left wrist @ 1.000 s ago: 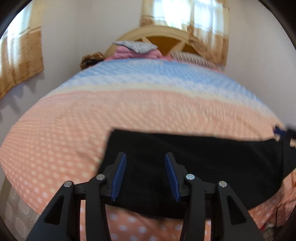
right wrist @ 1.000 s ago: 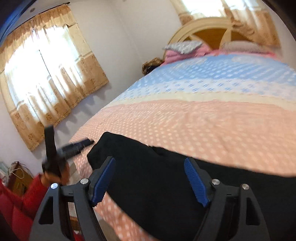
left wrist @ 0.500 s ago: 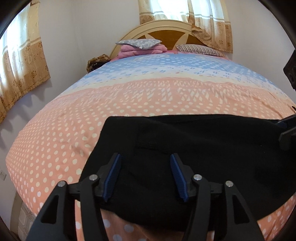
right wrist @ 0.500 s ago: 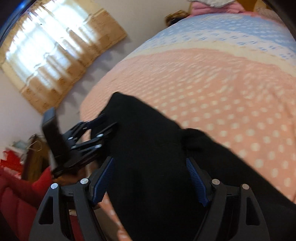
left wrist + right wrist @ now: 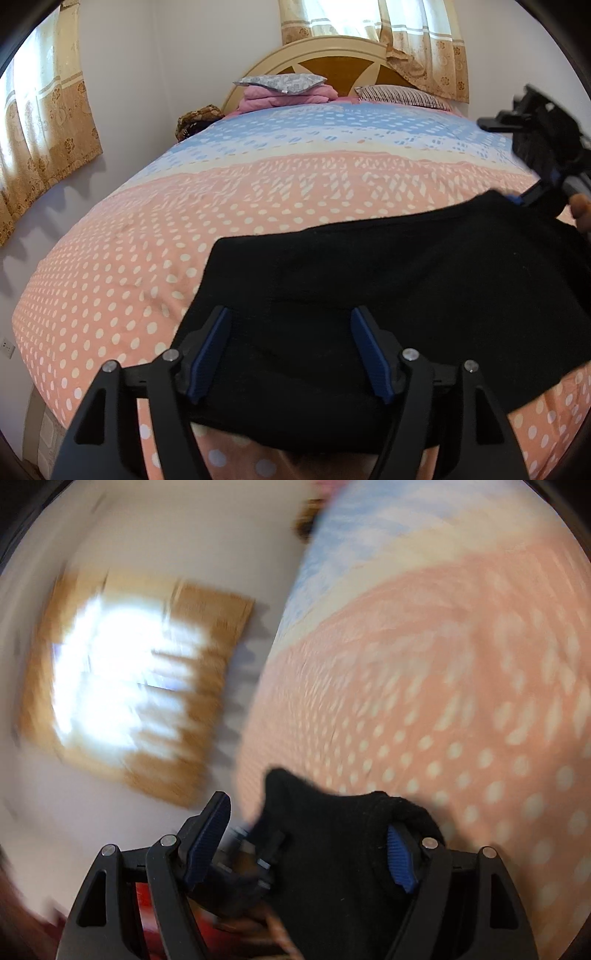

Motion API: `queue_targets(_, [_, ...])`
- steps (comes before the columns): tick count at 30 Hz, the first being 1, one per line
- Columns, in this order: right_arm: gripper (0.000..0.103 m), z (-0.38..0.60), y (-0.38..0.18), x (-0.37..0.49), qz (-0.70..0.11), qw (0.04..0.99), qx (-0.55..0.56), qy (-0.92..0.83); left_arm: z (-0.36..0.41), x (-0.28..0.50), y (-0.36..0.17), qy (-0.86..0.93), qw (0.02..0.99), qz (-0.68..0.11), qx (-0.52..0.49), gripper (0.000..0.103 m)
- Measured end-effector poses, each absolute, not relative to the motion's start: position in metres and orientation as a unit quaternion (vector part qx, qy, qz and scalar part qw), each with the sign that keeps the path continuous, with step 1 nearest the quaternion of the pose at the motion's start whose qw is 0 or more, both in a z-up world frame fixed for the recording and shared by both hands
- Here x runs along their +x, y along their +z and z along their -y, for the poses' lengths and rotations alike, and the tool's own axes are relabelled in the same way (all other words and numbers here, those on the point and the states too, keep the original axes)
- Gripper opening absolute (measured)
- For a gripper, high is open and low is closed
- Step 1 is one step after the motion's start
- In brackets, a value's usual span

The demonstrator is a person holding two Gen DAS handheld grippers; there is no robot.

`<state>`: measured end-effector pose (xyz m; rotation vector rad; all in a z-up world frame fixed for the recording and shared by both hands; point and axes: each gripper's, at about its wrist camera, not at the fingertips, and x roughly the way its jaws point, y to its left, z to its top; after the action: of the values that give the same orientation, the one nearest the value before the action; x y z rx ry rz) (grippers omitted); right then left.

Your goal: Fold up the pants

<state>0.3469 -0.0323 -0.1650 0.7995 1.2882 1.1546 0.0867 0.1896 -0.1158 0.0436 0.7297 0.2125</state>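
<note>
Black pants [image 5: 388, 295] lie across the near end of a bed with a pink dotted cover [image 5: 258, 192]. My left gripper [image 5: 291, 350] is open just above the pants' left end, its blue pads either side of the cloth. The right gripper [image 5: 546, 147] shows at the far right edge of the left wrist view, above the pants' right end. In the blurred right wrist view my right gripper [image 5: 306, 842] is open, with a bunched end of the pants [image 5: 332, 830] between its fingers, draped over the right pad [image 5: 400, 860].
Folded pink bedding and pillows [image 5: 284, 92] lie by the wooden headboard [image 5: 332, 70]. Curtained windows stand on the left wall [image 5: 44, 122] and behind the bed. The bed's near edge drops off just below the pants.
The right gripper has swung and rotated quickly toward the pants' end, blurring its view. The pants' right end has lifted and shifted. The left gripper has opened a little wider and stayed over the left end.
</note>
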Motion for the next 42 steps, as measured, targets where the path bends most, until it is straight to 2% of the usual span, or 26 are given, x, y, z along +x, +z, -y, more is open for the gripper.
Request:
queue_targets(1, [0.074, 0.036, -0.176, 0.355, -0.566, 0.554, 0.368, 0.488, -0.189, 0.088, -0.117, 0.106, 0.928, -0.357, 0.021, 0.072])
queue_targets(3, [0.050, 0.042, -0.194, 0.365, -0.595, 0.522, 0.392, 0.469, -0.189, 0.090, -0.117, 0.108, 0.927, -0.360, 0.022, 0.073])
queue_targets(5, [0.043, 0.047, -0.198, 0.369, -0.610, 0.500, 0.390, 0.475, -0.189, 0.090, -0.116, 0.107, 0.926, -0.362, 0.021, 0.074])
queue_targets(7, [0.043, 0.059, -0.185, 0.364, -0.613, 0.518, 0.361, 0.474, -0.191, 0.091, -0.116, 0.107, 0.924, -0.366, 0.020, 0.076])
queue_targets(10, [0.045, 0.119, -0.146, 0.362, -0.573, 0.652, 0.300, 0.396, -0.192, 0.092, -0.115, 0.108, 0.923, -0.369, 0.020, 0.077])
queue_targets(13, [0.045, 0.210, -0.104, 0.344, -0.521, 0.802, 0.220, 0.192, -0.189, 0.093, -0.115, 0.115, 0.922, -0.369, 0.024, 0.078])
queue_targets(16, [0.045, 0.276, -0.072, 0.316, -0.457, 0.882, 0.111, -0.019, -0.188, 0.093, -0.116, 0.128, 0.920, -0.369, 0.025, 0.081])
queue_targets(18, [0.062, 0.310, -0.065, 0.307, -0.439, 0.887, 0.062, -0.125, -0.187, 0.095, -0.116, 0.140, 0.917, -0.372, 0.025, 0.083])
queue_targets(19, [0.064, 0.328, -0.067, 0.306, -0.444, 0.878, 0.051, -0.172, -0.187, 0.096, -0.116, 0.144, 0.916, -0.373, 0.024, 0.084])
queue_targets(23, [0.065, 0.371, -0.097, 0.317, -0.499, 0.824, 0.051, -0.263, -0.185, 0.097, -0.117, 0.158, 0.913, -0.375, 0.025, 0.087])
queue_targets(26, [0.063, 0.376, -0.105, 0.313, -0.481, 0.835, 0.065, -0.258, -0.184, 0.097, -0.117, 0.166, 0.911, -0.376, 0.030, 0.090])
queue_targets(28, [0.031, 0.384, -0.104, 0.307, -0.475, 0.841, 0.087, -0.244, -0.186, 0.097, -0.117, 0.172, 0.909, -0.378, 0.026, 0.092])
queue_targets(29, [0.008, 0.384, -0.110, 0.293, -0.471, 0.843, 0.098, -0.241, -0.186, 0.097, -0.117, 0.174, 0.909, -0.379, 0.024, 0.094])
queue_targets(35, [0.005, 0.430, -0.088, 0.214, -0.384, 0.870, 0.262, -0.166, -0.190, 0.097, -0.117, 0.182, 0.906, -0.382, 0.014, 0.098])
queue_targets(39, [0.005, 0.459, -0.090, 0.132, -0.325, 0.862, 0.354, -0.160, -0.191, 0.096, -0.117, 0.186, 0.904, -0.384, 0.007, 0.099])
queue_targets(42, [0.005, 0.478, -0.107, 0.079, -0.309, 0.849, 0.390, -0.174, -0.193, 0.097, -0.117, 0.187, 0.903, -0.386, 0.006, 0.101])
